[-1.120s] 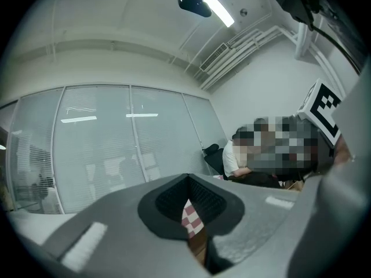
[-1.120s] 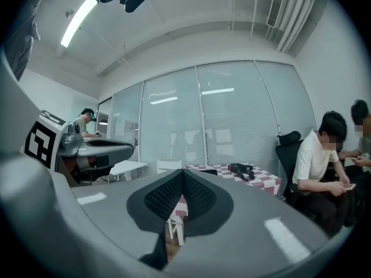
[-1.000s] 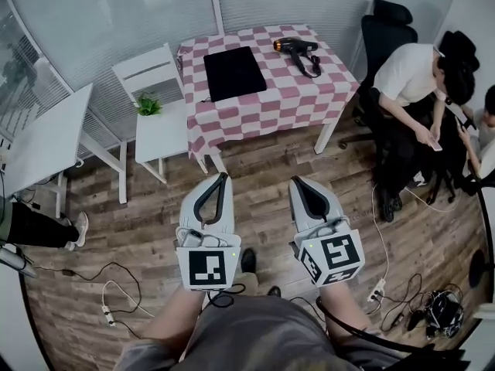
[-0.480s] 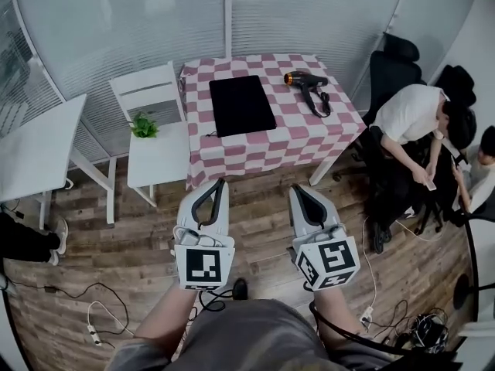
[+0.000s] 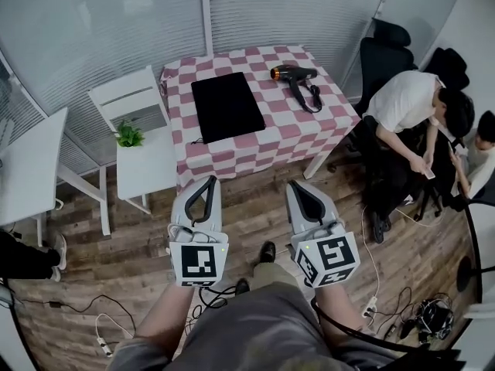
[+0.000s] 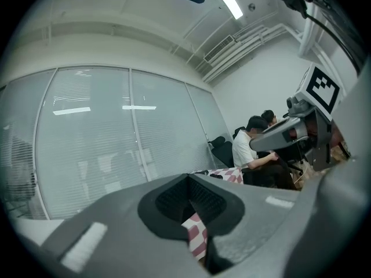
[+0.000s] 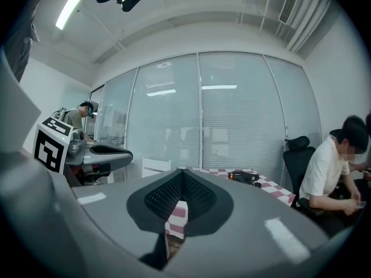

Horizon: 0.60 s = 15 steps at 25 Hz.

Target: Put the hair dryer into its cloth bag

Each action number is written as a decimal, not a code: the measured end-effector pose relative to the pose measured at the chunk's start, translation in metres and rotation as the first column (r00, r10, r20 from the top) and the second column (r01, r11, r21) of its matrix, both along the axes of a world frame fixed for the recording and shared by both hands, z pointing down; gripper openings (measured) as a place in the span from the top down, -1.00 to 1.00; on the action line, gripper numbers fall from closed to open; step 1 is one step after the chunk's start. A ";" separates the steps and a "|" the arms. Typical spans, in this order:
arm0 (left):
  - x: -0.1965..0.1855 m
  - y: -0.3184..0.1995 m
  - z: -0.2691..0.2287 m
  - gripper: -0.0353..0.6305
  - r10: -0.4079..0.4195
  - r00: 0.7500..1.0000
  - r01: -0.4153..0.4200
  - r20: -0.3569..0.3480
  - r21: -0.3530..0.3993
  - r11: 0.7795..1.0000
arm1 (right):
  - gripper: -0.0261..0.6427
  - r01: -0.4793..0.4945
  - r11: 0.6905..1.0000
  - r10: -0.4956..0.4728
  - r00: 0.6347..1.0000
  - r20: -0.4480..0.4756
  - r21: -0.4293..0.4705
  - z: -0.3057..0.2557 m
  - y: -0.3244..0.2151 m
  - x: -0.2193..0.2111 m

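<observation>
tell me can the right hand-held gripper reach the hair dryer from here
Probably not yet. The right hand-held gripper hangs over the floor, short of the table, and the hair dryer lies near the table's far edge. Nothing blocks the path, so stepping closer should do it.

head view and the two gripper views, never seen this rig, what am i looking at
No robot: a person holds a two-jaw tool in each hand, the left hand-held gripper and the right hand-held gripper. The head view looks down from a camera on their head; each gripper view looks along that tool's jaws. On the table with a pink-and-white checked cloth lie a flat black cloth bag and a black hair dryer with an orange ring, apart. Both pairs of jaws are closed, holding nothing.
</observation>
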State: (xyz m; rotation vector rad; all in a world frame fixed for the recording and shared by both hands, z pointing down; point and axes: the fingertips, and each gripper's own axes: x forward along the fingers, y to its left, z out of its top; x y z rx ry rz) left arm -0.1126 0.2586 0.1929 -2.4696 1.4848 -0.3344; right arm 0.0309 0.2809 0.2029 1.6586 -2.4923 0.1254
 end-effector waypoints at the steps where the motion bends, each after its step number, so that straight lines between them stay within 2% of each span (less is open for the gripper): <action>1: 0.003 -0.006 0.003 0.89 0.003 1.000 -0.003 0.004 -0.004 1.000 | 0.86 -0.002 1.000 0.002 1.000 0.002 -0.003 0.002 -0.006 0.003; 9: 0.031 -0.075 0.024 0.89 0.002 0.999 -0.001 0.039 -0.035 0.999 | 0.86 0.007 0.999 -0.006 1.000 0.021 -0.038 0.021 -0.079 0.031; 15: 0.051 -0.127 0.021 0.89 -0.012 0.996 0.013 0.092 -0.015 1.000 | 0.86 0.049 0.997 -0.046 0.998 0.037 -0.060 0.030 -0.140 0.047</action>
